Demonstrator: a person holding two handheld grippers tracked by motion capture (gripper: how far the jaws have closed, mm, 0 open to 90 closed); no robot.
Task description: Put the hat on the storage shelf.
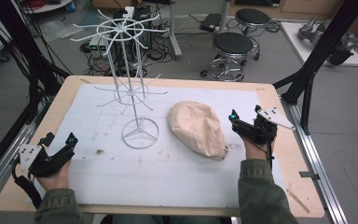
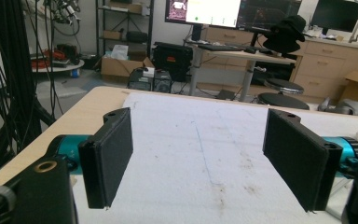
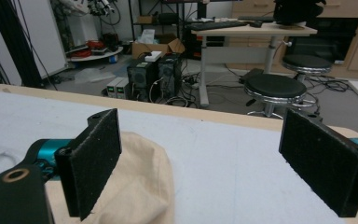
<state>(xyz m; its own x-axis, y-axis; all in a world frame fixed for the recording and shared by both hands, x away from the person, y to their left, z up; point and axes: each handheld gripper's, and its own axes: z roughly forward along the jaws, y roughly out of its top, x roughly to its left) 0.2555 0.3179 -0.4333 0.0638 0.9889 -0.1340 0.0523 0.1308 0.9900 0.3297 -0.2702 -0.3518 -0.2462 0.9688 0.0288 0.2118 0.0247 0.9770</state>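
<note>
Cap (image 1: 198, 129), beige, is laid flat right of the counter's (image 1: 279, 140) centre, beside the white wire rack (image 1: 133, 93). Right tongs (image 1: 242, 125) are held apart just beside it at the right edge. Left tongs (image 1: 60, 144) are held apart near the front-left corner.

Both grippers (image 1: 58, 142) (image 1: 244, 122) blk w/ teal joints, grey 3-corner plates; olive sleeves (image 1: 261, 196).

Table (image 1: 279, 140) with white mat (image 1: 177, 168), cap (image 1: 196, 128), rack (image 1: 131, 88)
</note>
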